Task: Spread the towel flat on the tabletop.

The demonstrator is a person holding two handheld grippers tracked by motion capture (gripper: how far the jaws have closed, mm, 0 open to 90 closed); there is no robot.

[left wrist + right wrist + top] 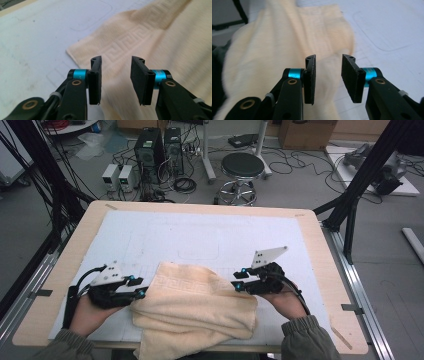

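A cream towel [192,302] with a key-pattern border lies folded on the white mat [150,235], its near edge hanging over the table's front. My left gripper [141,287] sits at the towel's left edge, pointing right. In the left gripper view its jaws [116,77] stand apart above the towel [155,37], nothing pressed between the pads. My right gripper [239,280] is at the towel's right edge, pointing left. Its jaws [328,77] are also apart, the towel [274,50] lying beyond and below them.
The mat covers a wooden table [80,235]. Beyond the far edge stand a black stool [242,167], computer towers [150,150] and loose cables on the floor. Black frame posts [360,185] rise at the right and left.
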